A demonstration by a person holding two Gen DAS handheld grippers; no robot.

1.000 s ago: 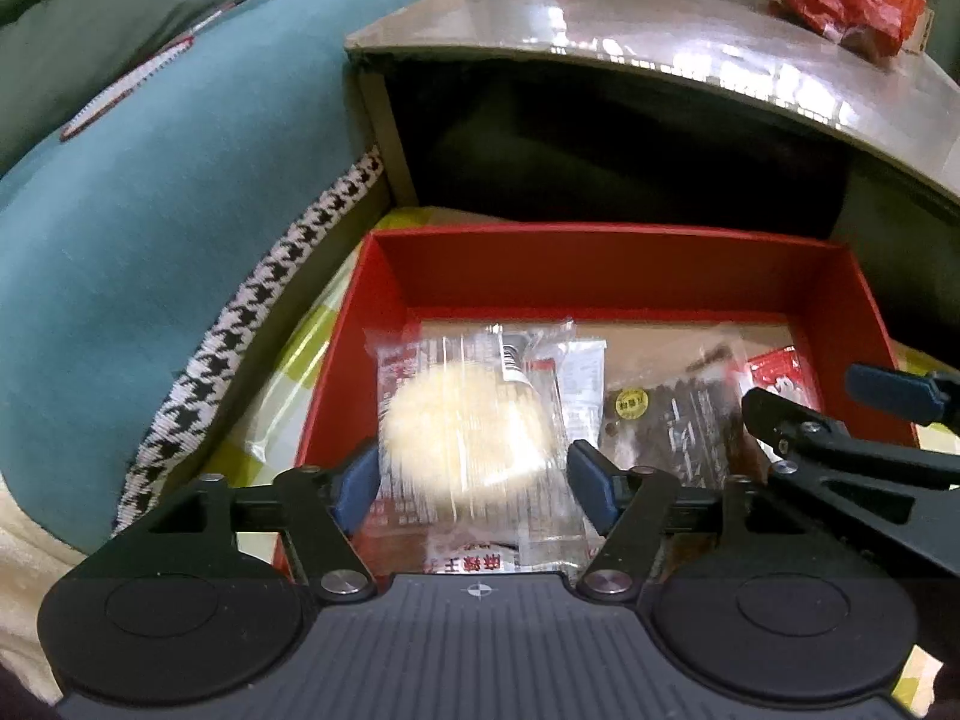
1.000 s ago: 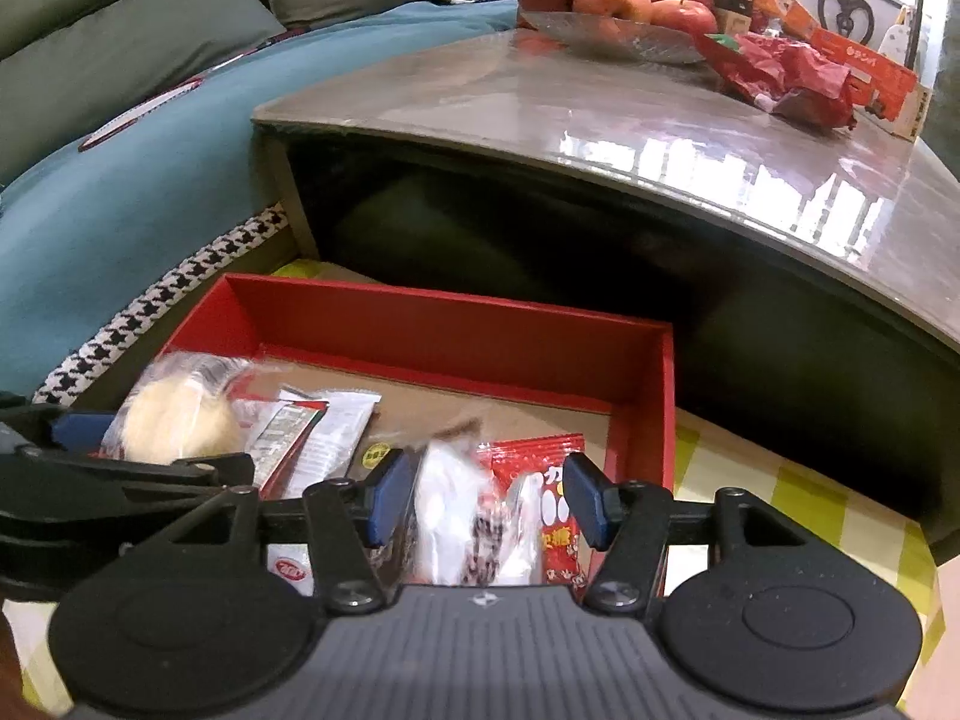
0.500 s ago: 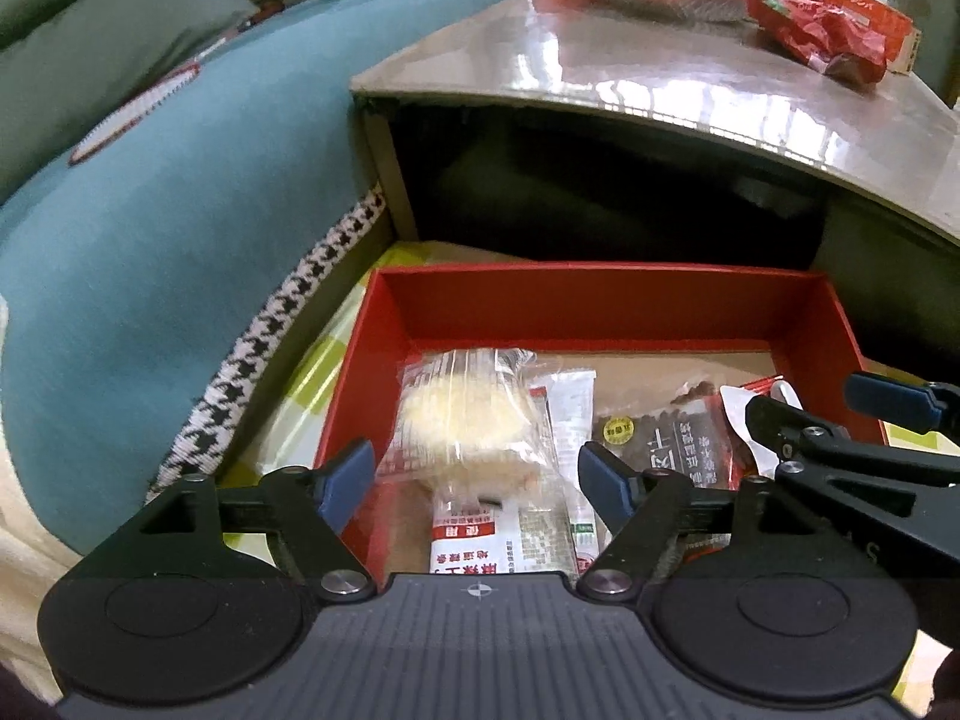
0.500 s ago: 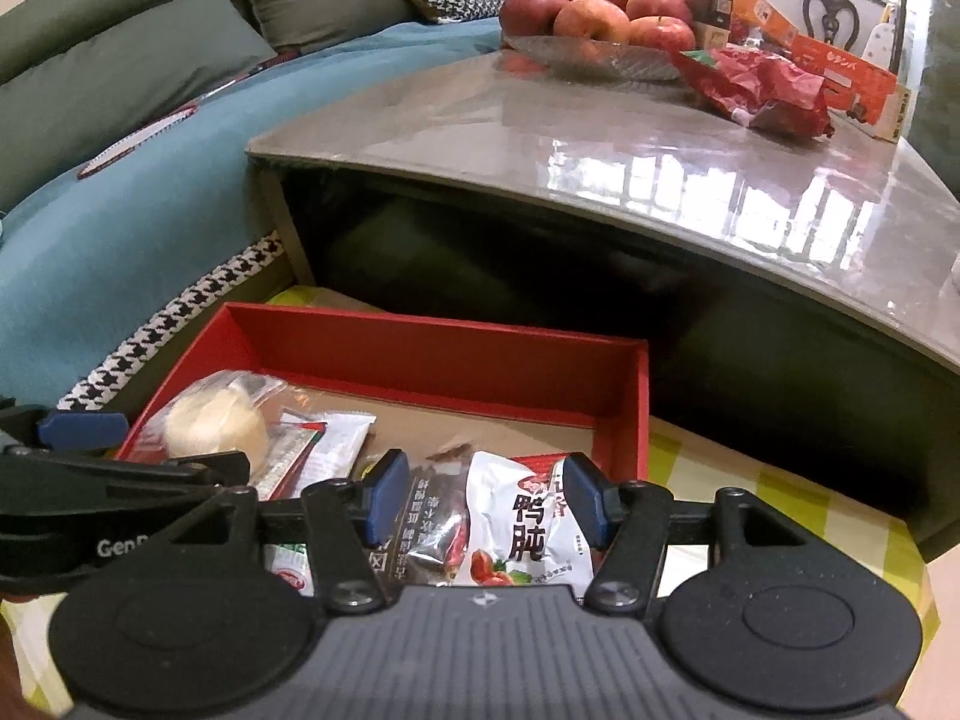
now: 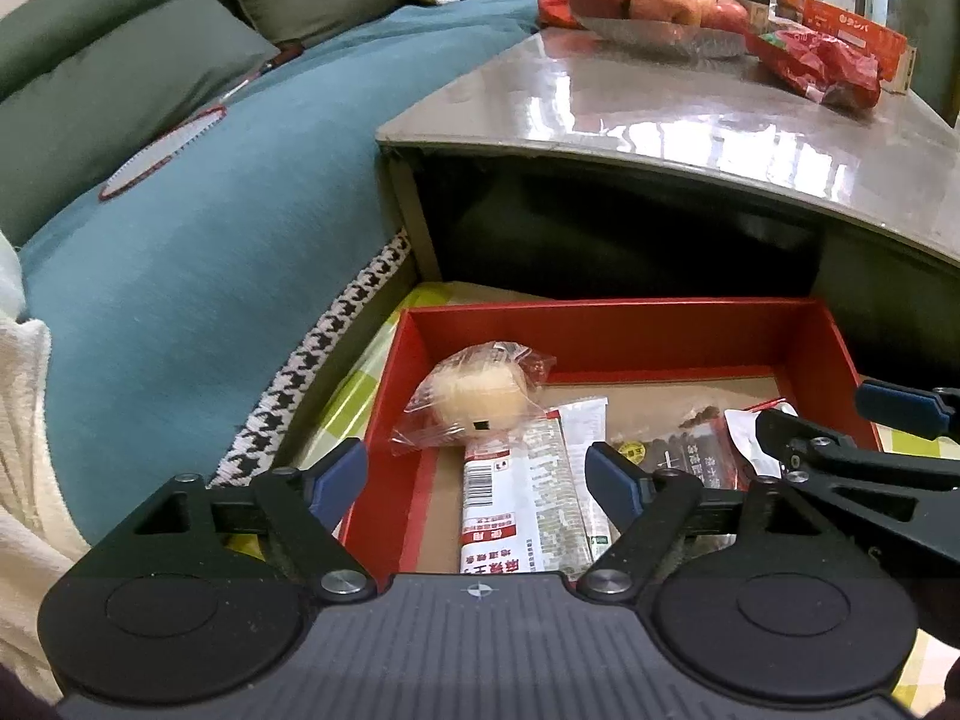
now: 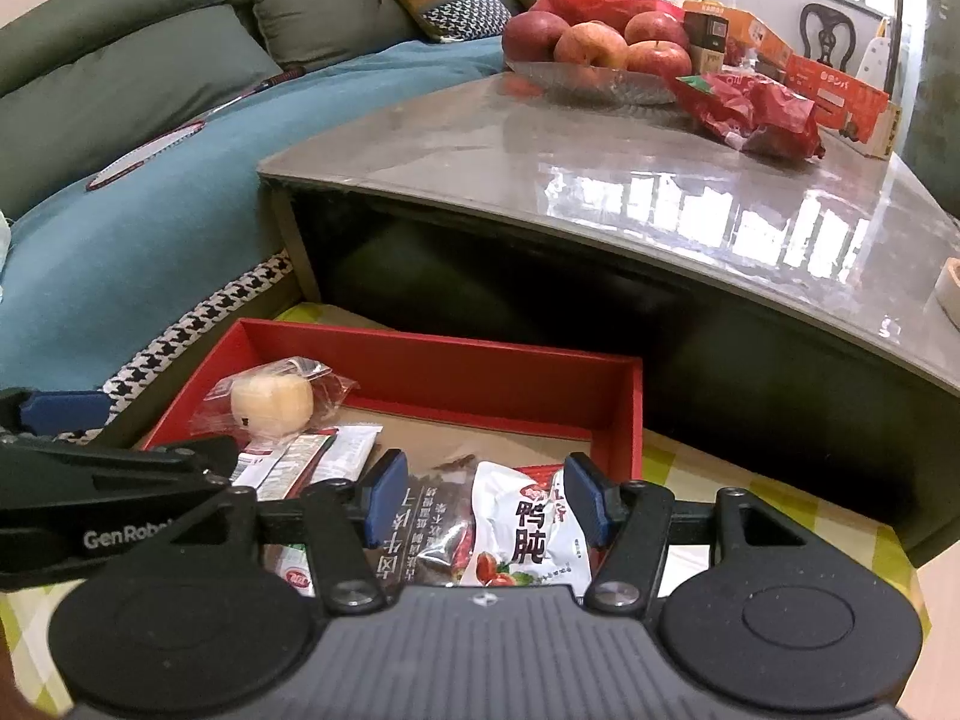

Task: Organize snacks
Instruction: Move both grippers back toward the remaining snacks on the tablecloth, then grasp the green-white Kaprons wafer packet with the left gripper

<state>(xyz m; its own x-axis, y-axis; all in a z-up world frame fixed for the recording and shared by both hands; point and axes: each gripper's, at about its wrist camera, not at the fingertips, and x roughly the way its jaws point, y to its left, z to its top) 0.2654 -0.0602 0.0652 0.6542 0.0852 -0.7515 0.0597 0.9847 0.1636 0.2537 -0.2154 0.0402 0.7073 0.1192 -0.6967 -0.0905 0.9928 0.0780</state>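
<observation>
A red box (image 5: pixel 630 333) (image 6: pixel 456 369) on the floor holds several snack packets. A clear-wrapped pale bun (image 5: pixel 477 399) (image 6: pixel 273 399) leans in its left back corner. A red-and-white packet (image 5: pixel 516 510) lies below the bun, a dark packet (image 5: pixel 684 456) (image 6: pixel 420 516) sits mid-box, and a white packet with black characters (image 6: pixel 531 531) lies at the right. My left gripper (image 5: pixel 477 477) is open and empty above the box's near left part. My right gripper (image 6: pixel 483 498) is open and empty above the dark and white packets.
A glossy coffee table (image 6: pixel 630 162) overhangs behind the box, carrying a bowl of apples (image 6: pixel 600 54), a red bag (image 6: pixel 756 114) and orange cartons (image 6: pixel 834 93). A teal sofa (image 5: pixel 180 228) with cushions is to the left. A yellow-green checked mat (image 6: pixel 780 516) lies under the box.
Both grippers have risen and pulled back from the box. The bun, earlier between my left fingers, now rests in the box's left back corner. The white packet now lies in the box, free of my right fingers.
</observation>
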